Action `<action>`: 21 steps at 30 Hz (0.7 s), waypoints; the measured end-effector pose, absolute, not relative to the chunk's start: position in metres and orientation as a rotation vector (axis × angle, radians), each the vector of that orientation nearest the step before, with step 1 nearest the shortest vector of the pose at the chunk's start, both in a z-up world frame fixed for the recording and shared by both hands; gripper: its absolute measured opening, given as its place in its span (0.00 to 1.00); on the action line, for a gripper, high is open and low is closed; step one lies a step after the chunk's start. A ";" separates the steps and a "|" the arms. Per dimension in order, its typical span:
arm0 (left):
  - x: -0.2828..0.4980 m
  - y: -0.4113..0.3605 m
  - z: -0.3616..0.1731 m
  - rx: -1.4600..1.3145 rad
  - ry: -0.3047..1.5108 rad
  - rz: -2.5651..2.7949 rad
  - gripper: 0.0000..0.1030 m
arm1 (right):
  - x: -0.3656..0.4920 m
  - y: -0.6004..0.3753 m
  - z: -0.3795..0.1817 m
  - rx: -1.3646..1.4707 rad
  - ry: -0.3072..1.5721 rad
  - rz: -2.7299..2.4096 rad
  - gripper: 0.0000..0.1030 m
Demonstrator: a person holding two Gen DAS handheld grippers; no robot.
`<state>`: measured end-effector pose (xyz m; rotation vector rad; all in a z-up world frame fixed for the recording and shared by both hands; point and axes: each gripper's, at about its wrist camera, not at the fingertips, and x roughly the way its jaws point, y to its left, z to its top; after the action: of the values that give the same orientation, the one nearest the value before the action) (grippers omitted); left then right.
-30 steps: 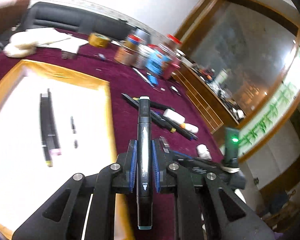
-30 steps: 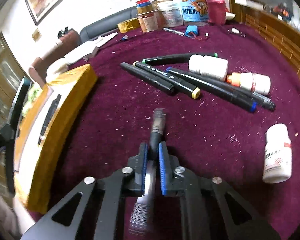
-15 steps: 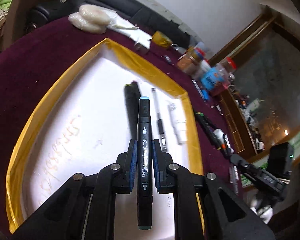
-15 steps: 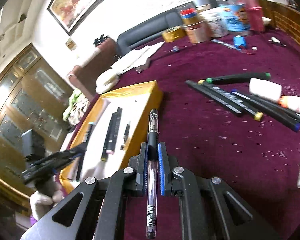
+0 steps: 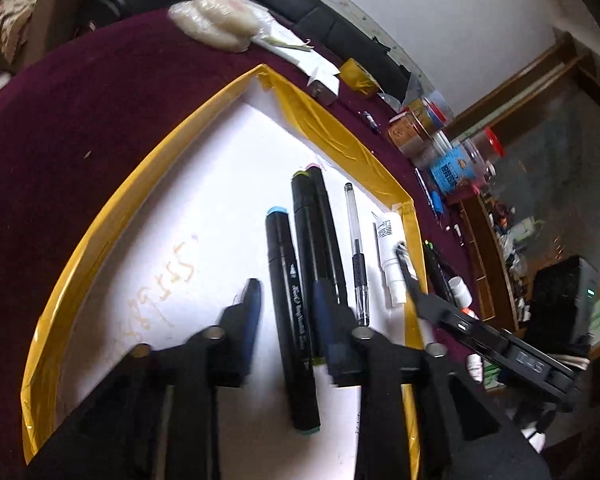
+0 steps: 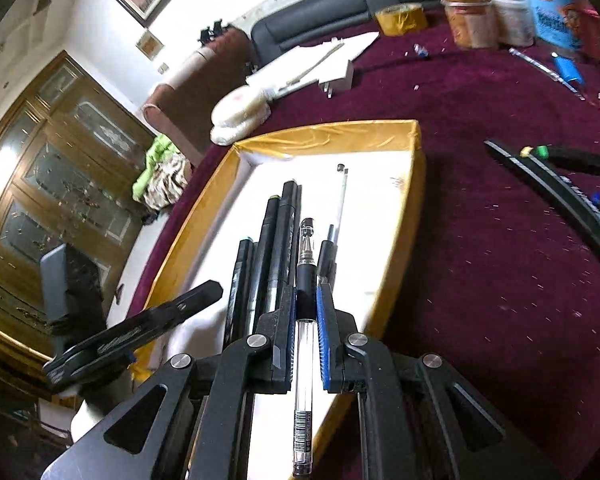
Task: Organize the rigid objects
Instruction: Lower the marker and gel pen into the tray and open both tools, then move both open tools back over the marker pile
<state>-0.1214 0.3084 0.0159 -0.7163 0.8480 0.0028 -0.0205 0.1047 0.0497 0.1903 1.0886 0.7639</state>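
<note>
left gripper (image 5: 286, 308) just spread, blue-capped marker (image 5: 290, 312) loose in tray (image 5: 80, 264) | right gripper (image 6: 306, 300) pinching clear pen (image 6: 305, 344) | bottle (image 5: 390, 256), markers alongside

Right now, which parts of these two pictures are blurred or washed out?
Left wrist view: the left tool is smeared by motion blur, while the blue-capped marker between its open fingers stays sharp; the yellow tray floor glares white. Right wrist view: the right tool and its clear gel pen are crisp; the jars at the far edge are soft and bent by the fisheye.
</note>
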 end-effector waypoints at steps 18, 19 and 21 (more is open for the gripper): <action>-0.163 0.305 0.032 -0.740 0.769 -0.025 0.59 | 0.005 0.137 0.045 0.112 1.088 0.686 0.16; -0.163 0.304 0.032 -0.735 0.771 -0.022 0.59 | 0.004 0.133 0.048 0.106 1.077 0.682 0.19; -0.163 0.302 0.031 -0.733 0.783 -0.015 0.59 | 0.002 0.123 0.056 0.106 1.049 0.677 0.20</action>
<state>-0.1627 0.3023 0.0307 -0.7332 0.7828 -0.0151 0.0022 0.1233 0.0562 0.1064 1.0486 0.6771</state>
